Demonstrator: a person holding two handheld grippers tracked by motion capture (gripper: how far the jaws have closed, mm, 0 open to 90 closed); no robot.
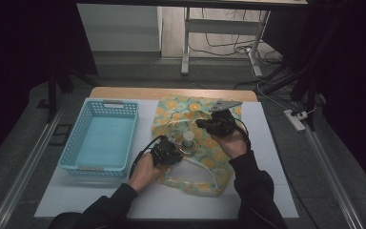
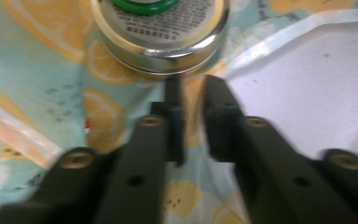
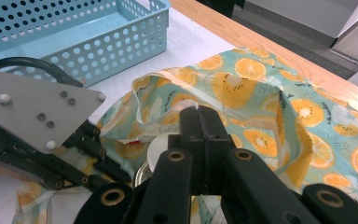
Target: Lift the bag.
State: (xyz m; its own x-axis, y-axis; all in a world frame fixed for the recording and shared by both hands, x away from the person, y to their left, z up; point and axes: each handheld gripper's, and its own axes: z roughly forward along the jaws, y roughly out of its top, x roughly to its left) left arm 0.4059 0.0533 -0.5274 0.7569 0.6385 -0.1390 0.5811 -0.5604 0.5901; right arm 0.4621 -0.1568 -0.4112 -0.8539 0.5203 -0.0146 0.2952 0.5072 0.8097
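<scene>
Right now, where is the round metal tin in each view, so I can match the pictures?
High view: the tin sits at the centre of the picture, on the fruit-print bag.
Left gripper view: top centre, just beyond the black jaws.
Right gripper view: bottom, left of centre, partly behind the black jaws.
Shared landmark: the fruit-print bag.

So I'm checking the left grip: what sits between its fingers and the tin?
Just a short strip of the fruit-print bag, in the left gripper view; the tin lies right ahead.
</scene>
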